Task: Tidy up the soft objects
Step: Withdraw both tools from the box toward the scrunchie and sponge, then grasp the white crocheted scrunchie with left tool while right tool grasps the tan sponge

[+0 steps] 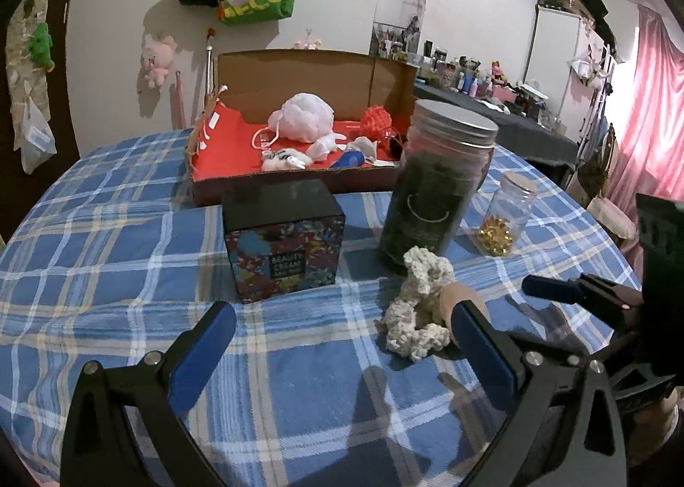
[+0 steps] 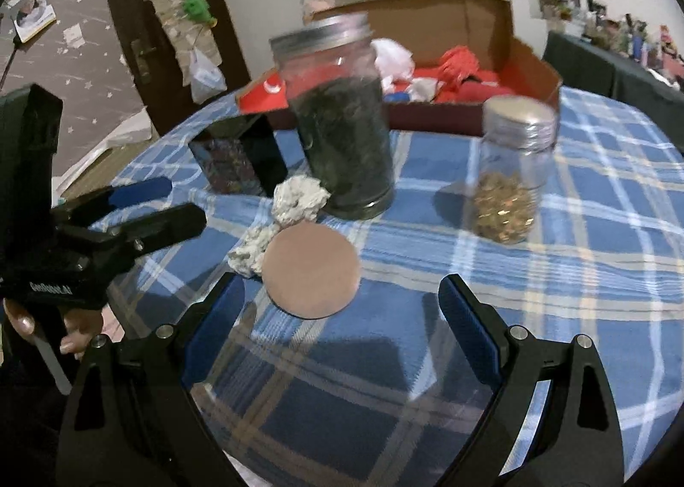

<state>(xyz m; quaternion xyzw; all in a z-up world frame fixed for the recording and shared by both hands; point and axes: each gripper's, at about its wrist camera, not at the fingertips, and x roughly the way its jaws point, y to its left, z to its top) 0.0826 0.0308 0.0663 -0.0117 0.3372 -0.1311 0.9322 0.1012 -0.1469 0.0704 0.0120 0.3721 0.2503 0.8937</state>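
A cream fluffy scrunchie (image 1: 417,307) lies on the blue plaid tablecloth (image 1: 107,230) with a tan round pad (image 1: 464,296) beside it. Both show in the right wrist view, the scrunchie (image 2: 295,200) and the pad (image 2: 311,270). My left gripper (image 1: 342,341) is open and empty, its right finger just next to the scrunchie and pad. My right gripper (image 2: 342,311) is open and empty, just behind the pad. A cardboard box (image 1: 299,72) with red lining at the back holds a white mesh pouf (image 1: 305,117), a red ball (image 1: 378,119) and other small soft items.
A black Beauty Cream box (image 1: 284,239), a tall jar of dark contents (image 1: 436,187) and a small jar of gold bits (image 1: 506,222) stand between the scrunchie and the cardboard box. Bags hang on the wall behind.
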